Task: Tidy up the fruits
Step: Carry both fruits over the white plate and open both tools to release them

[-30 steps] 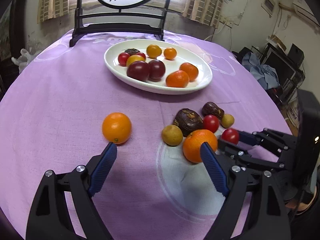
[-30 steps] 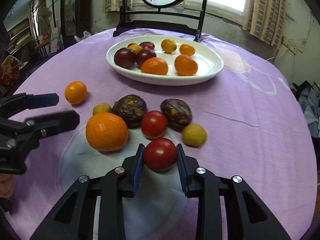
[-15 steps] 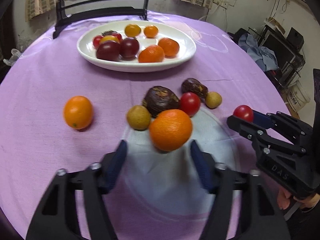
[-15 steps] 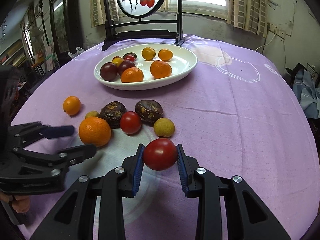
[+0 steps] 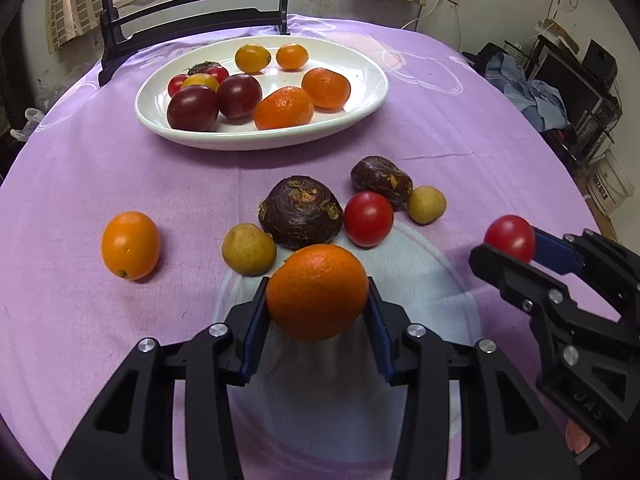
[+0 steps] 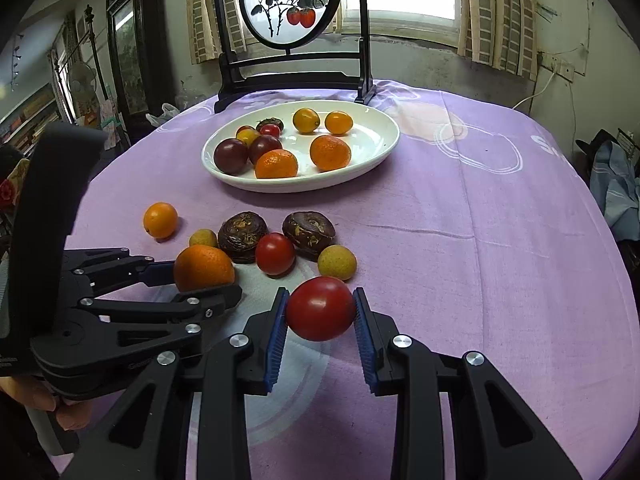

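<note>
My left gripper (image 5: pixel 317 304) is shut on a large orange (image 5: pixel 317 291), also seen in the right wrist view (image 6: pixel 203 267). My right gripper (image 6: pixel 320 312) is shut on a red tomato (image 6: pixel 320 309) and holds it above the purple tablecloth; it shows at the right of the left wrist view (image 5: pixel 510 238). A white oval plate (image 5: pixel 360 120) at the back holds several fruits. Loose on the cloth lie a small orange (image 5: pixel 130 245), two dark brown fruits (image 5: pixel 301 212), a red tomato (image 5: pixel 368 219) and two yellow-green fruits (image 5: pixel 249 249).
A black wooden stand with a round painted screen (image 6: pixel 290 0) stands behind the plate. The round table's edge curves off on the right, with clutter and a blue cloth (image 5: pixel 536 98) beyond it.
My left gripper moved to the large orange and shut on it. My right gripper lifted the tomato and drew back from the loose fruits.
</note>
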{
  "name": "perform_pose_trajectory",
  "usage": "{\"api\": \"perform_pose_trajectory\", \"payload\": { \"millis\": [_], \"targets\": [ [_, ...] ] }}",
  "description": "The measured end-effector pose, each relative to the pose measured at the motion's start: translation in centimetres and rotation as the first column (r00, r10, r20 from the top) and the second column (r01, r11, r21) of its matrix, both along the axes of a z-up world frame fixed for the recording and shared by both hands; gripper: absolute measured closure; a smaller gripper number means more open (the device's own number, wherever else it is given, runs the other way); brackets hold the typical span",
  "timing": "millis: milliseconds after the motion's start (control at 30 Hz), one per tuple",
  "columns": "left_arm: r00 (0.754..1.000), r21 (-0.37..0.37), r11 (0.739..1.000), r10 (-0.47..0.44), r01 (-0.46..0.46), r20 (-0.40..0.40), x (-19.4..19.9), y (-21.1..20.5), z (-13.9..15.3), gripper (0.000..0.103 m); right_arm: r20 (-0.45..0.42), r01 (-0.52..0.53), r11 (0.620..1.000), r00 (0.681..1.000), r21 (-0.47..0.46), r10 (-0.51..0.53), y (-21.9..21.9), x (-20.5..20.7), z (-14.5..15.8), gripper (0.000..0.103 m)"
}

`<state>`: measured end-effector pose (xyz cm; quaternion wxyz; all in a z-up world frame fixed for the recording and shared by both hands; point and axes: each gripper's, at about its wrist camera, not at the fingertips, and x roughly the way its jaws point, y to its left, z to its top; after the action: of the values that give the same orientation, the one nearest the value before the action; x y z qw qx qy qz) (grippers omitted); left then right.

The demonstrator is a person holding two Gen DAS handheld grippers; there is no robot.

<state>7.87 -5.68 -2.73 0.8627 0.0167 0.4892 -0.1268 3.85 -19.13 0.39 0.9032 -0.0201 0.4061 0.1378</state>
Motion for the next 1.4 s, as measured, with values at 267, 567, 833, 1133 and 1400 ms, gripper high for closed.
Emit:
{"api": "perform_pose_trajectory", "payload": {
  "millis": [267,567,833,1133,1400],
  "targets": [
    [0.994,-0.019,0.999,-0.026,0.028,0.105,-1.4,1.8,3.9,0.06,0.058,-0.006,1.0,0.998,0.026,0.004,0.2,-0.4,1.0,0.071],
    [0.978,-0.024,1.0,0.016,-0.011,0.207,1.9,4.1,8.3,0.06,0.187,-0.031,0.999,0.982,0.013,0.028,1.7,1.5,5.5,0.071],
    [0.972,-0.056,0.994,0.103,-0.093,0.212,7.7,5.8,9.0,0.06,0.203,0.0,1.0,0.979,0.016,-0.003,4.1,7.9,6.2,0.071],
    [0.981,-0.017,0.99,0.144,-0.143,0.128,13.5,6.0,5.2,0.06,0.112,0.032,0.999,0.993,-0.018,-0.029,6.5,14.1,3.2,0.071],
    [0.976,-0.077,0.976,0.207,-0.202,0.071,16.2,7.4,4.3,0.054,0.058,0.032,0.999,0.998,0.02,-0.033,6.8,16.0,1.6,0.048]
  ]
}}
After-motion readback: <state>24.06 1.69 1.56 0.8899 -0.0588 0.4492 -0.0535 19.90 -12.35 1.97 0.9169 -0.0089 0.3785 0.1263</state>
